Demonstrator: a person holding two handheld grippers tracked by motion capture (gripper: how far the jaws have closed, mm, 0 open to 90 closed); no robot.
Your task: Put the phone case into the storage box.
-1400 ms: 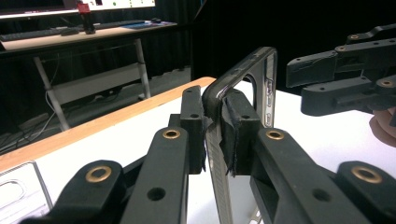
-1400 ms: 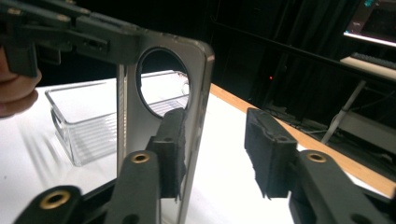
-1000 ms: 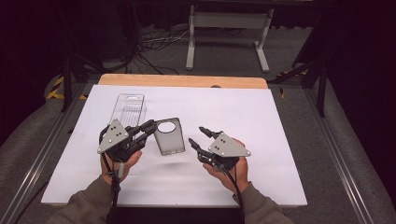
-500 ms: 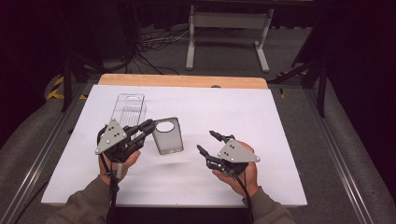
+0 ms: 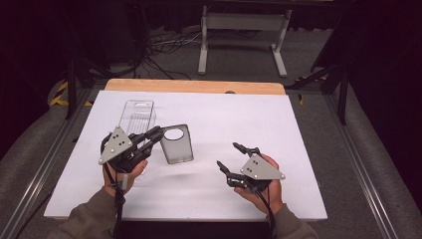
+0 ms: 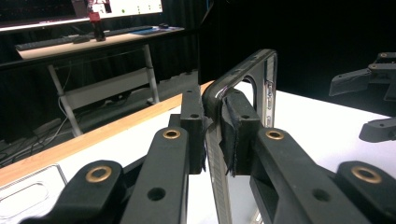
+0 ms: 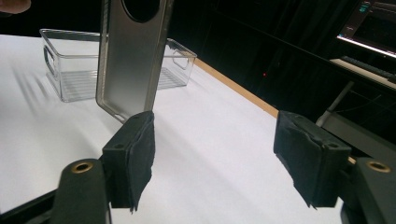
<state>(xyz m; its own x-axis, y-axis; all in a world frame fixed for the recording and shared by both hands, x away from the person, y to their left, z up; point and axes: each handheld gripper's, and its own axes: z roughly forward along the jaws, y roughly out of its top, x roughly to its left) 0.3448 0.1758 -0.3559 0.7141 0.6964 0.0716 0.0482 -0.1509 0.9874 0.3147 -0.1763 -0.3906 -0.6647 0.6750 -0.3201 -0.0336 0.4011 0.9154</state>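
Observation:
A smoky translucent phone case (image 5: 177, 145) with a round camera hole hangs just above the white table (image 5: 278, 124). My left gripper (image 5: 158, 133) is shut on its edge; in the left gripper view the pads (image 6: 236, 135) pinch the case's rim (image 6: 243, 77). My right gripper (image 5: 227, 155) sits apart to the right, near the table's front. Its jaws have just been opening and nothing is between them. In the right gripper view the case (image 7: 133, 56) hangs upright beyond the open right gripper (image 7: 215, 154).
A clear plastic bin (image 5: 138, 115) stands behind the left gripper, also seen past the case as a bin (image 7: 60, 74) in the right gripper view. A wooden strip (image 5: 194, 86) edges the table's far side. Stands and cables lie on the floor beyond.
My right gripper has drawn back to the right and toward the table's front, away from the case, and its jaws have spread wider. The left gripper and case have stayed put.

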